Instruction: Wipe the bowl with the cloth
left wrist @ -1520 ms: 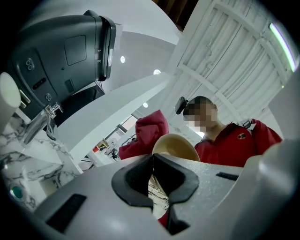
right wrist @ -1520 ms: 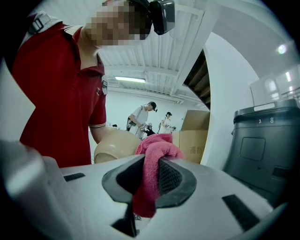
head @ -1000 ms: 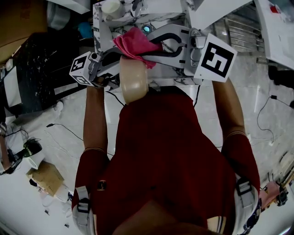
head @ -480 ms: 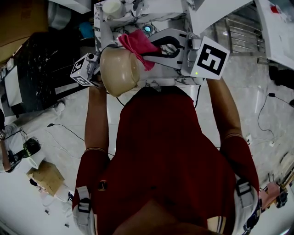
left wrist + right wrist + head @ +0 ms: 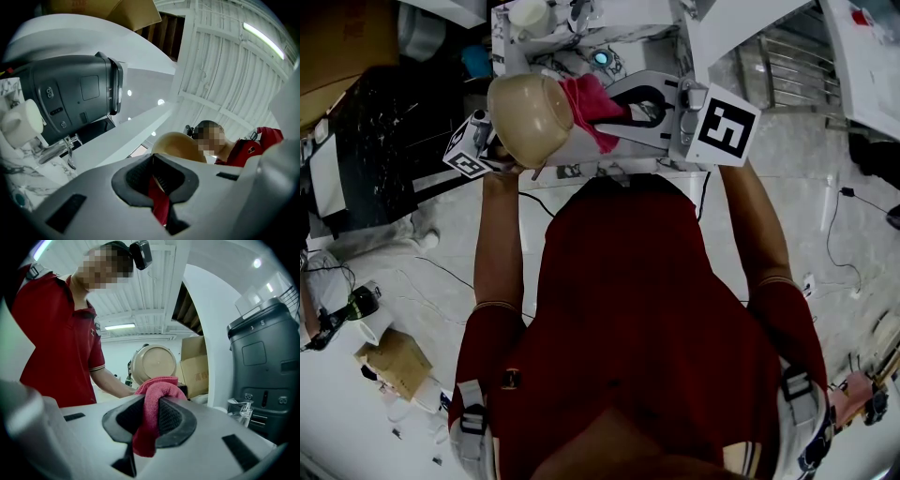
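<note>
Right gripper (image 5: 150, 404): jaws are pinching the red cloth (image 5: 157, 390) and pointing roughly level.
Left gripper (image 5: 152, 159): jaws are clamping the tan bowl (image 5: 177, 145) by its rim and tilting upward.
Both forearms (image 5: 492, 244) are reaching toward 12 o'clock in the head view.
The cloth is lying against the bowl's 3 o'clock side.

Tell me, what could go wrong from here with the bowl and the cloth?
The left gripper pinches the bowl only at its rim, in the air; a hard push might make it slip and fall. The right gripper holds the cloth by one fold; rubbing could pull it free.
</note>
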### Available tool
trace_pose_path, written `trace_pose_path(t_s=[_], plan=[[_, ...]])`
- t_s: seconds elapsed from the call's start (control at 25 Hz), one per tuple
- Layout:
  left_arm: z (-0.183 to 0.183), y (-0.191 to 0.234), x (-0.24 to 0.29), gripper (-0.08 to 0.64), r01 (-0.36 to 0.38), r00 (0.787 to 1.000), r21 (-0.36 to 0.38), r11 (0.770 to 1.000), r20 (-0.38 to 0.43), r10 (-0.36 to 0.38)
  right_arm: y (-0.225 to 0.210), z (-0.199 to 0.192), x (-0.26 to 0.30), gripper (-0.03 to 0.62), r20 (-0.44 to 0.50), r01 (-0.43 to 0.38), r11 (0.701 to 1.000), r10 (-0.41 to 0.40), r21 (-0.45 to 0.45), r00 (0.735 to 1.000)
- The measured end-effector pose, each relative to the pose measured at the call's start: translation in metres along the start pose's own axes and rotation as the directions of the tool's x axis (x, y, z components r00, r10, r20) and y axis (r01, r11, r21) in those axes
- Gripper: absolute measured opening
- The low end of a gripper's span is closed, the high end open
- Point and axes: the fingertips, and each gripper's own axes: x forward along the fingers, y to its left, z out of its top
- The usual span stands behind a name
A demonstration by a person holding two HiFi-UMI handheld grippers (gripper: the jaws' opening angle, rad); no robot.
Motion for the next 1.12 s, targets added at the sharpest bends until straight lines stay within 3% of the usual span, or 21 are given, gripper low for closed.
trace_pose_path(t_s=[0.52, 0.88, 1.12], plan=[[0.004, 0.020, -0.020, 0.018, -0.150, 0.988, 0.017, 0.988, 0.036, 0.150, 0.027, 0.008, -0.002, 0.057, 0.009, -0.063, 0.998, 0.063, -0.004, 0.998], [-0.007, 0.027, -0.027, 0.018, -0.213, 0.977, 0.032, 0.977, -0.019, 0.214, 0.026, 0.034, -0.012, 0.057, 0.103, 0.001, 1.000, 0.001, -0.019, 0.995], [-0.017, 0.023, -0.026, 0.017, -0.201, 0.977, 0.026, 0.979, -0.060, 0.203, 0.020, 0.045, -0.018, 0.057, 0.138, 0.044, 0.998, -0.038, -0.041, 0.990]])
